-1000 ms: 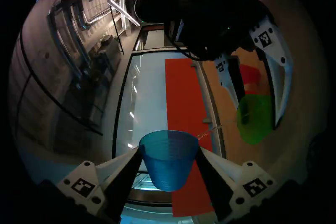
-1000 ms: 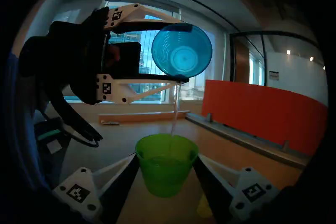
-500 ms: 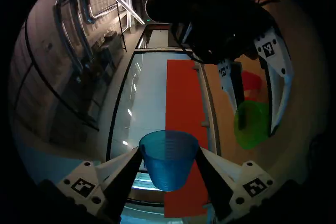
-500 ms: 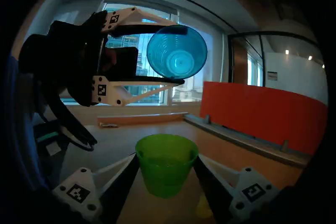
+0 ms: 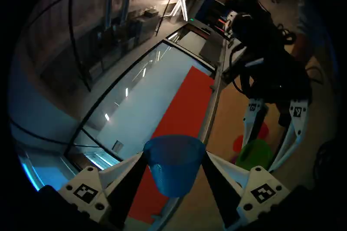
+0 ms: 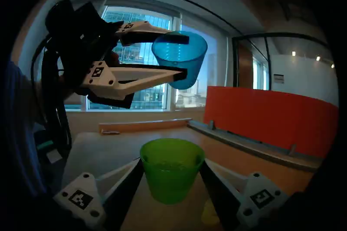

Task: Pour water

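left gripper (image 5: pixel 173 158) pinching blue cup (image 5: pixel 173 172) | right gripper (image 6: pixel 172 164) pinching green cup (image 6: pixel 172 177) | blue above green

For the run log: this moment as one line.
left gripper: shut on blue cup, near upright | right gripper: shut on green cup | stream: none

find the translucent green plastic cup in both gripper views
Left gripper view: translucent green plastic cup lower right, far off, between the right gripper's white fingers.
Right gripper view: the cup bottom centre, between that gripper's own fingers.
Shared landmark: the long orange panel.
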`<state>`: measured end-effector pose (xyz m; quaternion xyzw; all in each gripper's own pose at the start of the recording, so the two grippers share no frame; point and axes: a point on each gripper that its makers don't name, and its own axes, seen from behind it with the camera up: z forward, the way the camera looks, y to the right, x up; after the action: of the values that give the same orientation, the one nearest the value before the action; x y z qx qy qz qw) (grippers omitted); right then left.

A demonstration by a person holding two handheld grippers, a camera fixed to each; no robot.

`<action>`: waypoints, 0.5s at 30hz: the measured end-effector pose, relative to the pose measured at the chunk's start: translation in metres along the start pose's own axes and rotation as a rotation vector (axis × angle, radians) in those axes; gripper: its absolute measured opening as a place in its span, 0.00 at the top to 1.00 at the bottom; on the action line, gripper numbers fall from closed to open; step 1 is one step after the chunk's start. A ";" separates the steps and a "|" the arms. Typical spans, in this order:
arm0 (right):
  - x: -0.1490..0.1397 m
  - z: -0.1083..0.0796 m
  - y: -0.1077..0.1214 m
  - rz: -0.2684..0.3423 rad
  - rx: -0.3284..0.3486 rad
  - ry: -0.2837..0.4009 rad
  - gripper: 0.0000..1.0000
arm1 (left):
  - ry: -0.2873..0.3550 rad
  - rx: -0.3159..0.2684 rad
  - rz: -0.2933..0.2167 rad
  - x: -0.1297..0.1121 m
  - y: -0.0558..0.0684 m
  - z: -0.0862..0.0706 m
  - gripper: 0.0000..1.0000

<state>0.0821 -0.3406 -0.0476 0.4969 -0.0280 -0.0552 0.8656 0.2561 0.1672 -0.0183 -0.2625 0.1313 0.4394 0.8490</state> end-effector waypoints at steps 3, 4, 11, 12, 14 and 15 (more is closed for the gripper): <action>0.002 -0.001 -0.001 0.003 0.001 0.006 0.11 | 0.002 0.000 -0.120 -0.001 -0.006 0.001 0.14; 0.003 -0.001 0.000 0.003 0.000 0.007 0.11 | 0.003 0.000 -0.155 -0.002 -0.008 0.002 0.14; 0.008 -0.004 0.002 0.003 -0.010 0.018 0.10 | 0.018 -0.005 -0.406 -0.006 -0.015 0.006 0.14; 0.009 -0.005 0.003 0.004 -0.012 0.021 0.10 | 0.020 -0.006 -0.439 -0.006 -0.016 0.007 0.14; 0.011 -0.006 0.004 0.008 -0.014 0.026 0.10 | 0.026 -0.012 -0.513 -0.008 -0.016 0.007 0.14; 0.012 -0.007 0.005 0.010 -0.015 0.029 0.10 | 0.029 -0.015 -0.549 -0.008 -0.017 0.007 0.14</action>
<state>0.0948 -0.3340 -0.0470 0.4909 -0.0177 -0.0441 0.8699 0.2648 0.1575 -0.0033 -0.3007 0.0641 0.1901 0.9324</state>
